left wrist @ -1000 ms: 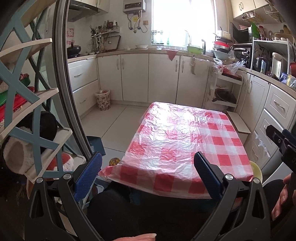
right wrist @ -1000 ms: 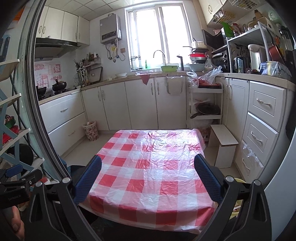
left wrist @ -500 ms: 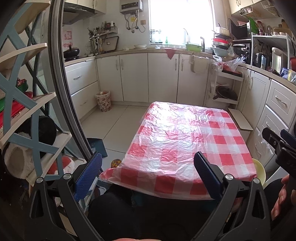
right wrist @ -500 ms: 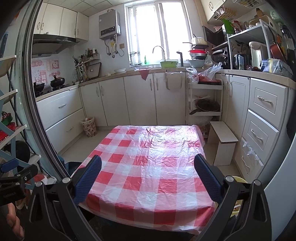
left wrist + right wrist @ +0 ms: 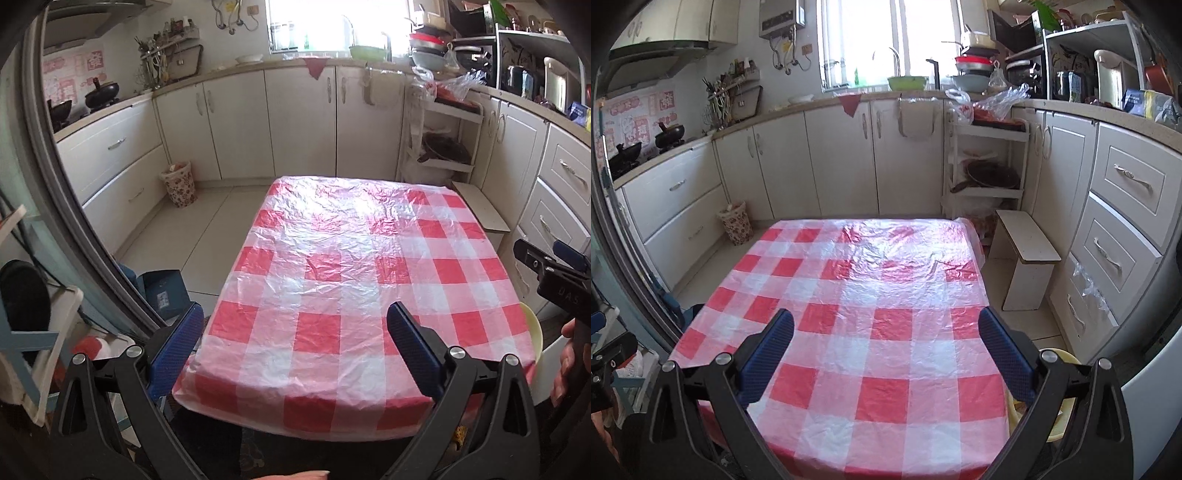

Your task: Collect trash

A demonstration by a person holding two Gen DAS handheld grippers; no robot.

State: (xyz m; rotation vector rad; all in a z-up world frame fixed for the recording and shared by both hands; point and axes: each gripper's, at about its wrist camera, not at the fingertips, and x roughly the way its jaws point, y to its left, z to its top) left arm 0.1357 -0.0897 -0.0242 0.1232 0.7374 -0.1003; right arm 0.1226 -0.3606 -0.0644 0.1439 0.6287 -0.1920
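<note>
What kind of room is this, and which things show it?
A home kitchen, most likely: a faucet at the window, black pots on the counter, white cabinets, and a table under a red checked plastic cloth.

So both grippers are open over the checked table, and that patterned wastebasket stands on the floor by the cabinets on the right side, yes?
Nearly. Both the left gripper and right gripper are open above the checked table, but the patterned wastebasket stands by the cabinets on the left side, as both wrist views show.
</note>
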